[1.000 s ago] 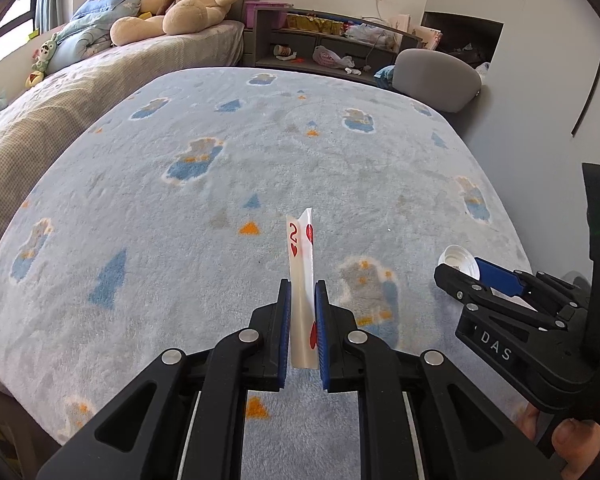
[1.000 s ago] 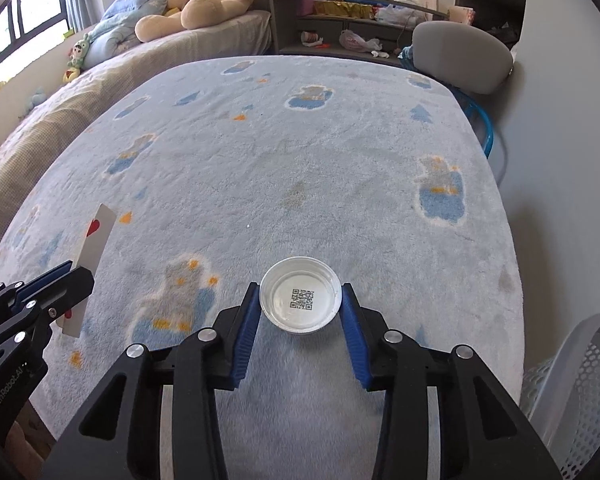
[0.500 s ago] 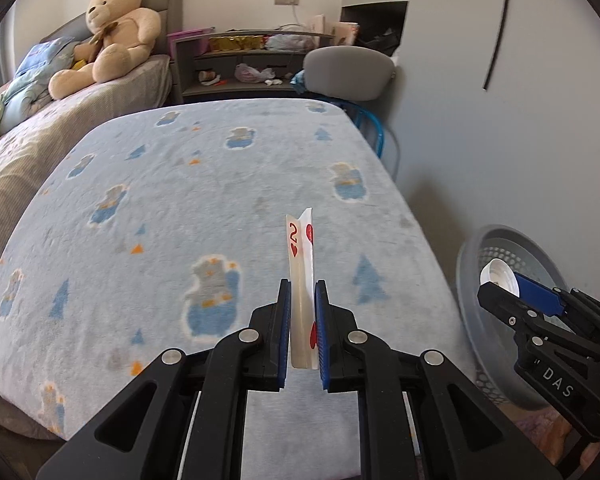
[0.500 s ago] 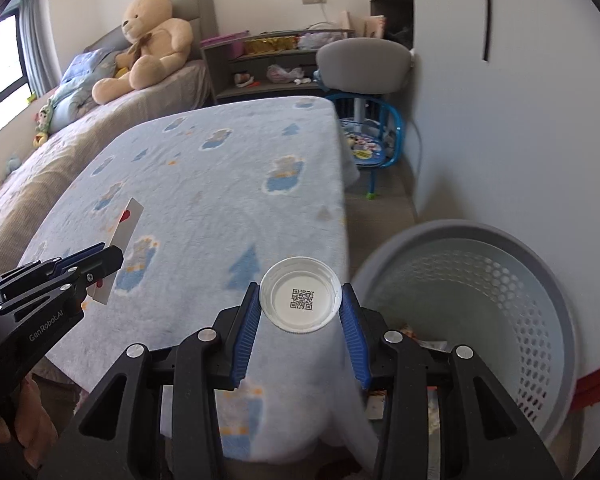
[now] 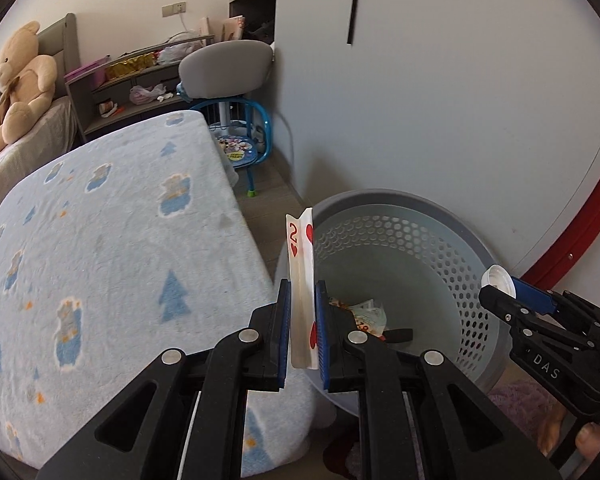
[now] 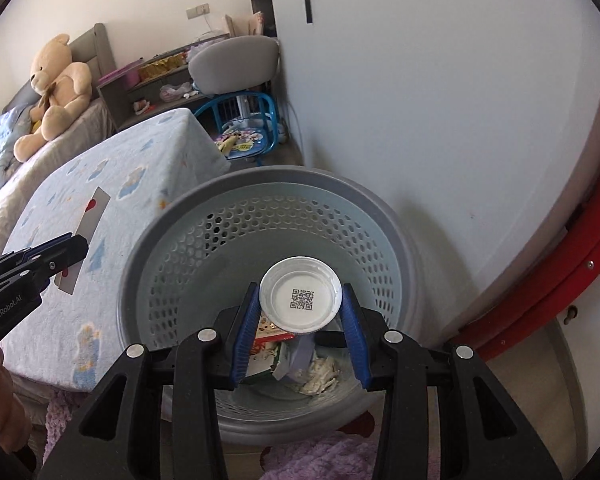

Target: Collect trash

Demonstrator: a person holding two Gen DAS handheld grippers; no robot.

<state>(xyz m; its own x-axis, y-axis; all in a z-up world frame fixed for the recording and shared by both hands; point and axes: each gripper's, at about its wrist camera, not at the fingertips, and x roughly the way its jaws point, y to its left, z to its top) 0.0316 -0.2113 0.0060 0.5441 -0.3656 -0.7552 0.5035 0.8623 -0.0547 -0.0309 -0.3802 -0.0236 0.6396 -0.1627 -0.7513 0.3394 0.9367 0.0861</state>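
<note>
My left gripper is shut on a playing card, a two of hearts held on edge, at the near rim of the grey perforated trash basket. My right gripper is shut on a white round lid with a QR code, held over the basket's opening. Paper scraps and a carton lie in the basket's bottom. The right gripper with the lid shows at the right of the left wrist view. The left gripper and card show at the left of the right wrist view.
A table under a light blue fleece cloth stands left of the basket. A white wall is just behind the basket, with a red curved frame to the right. A blue child's chair and a bed with a teddy bear stand further back.
Both grippers have swung right, from over the table to the basket. The lid now hangs over the basket's opening and the card is at its near rim. Both grips are unchanged.
</note>
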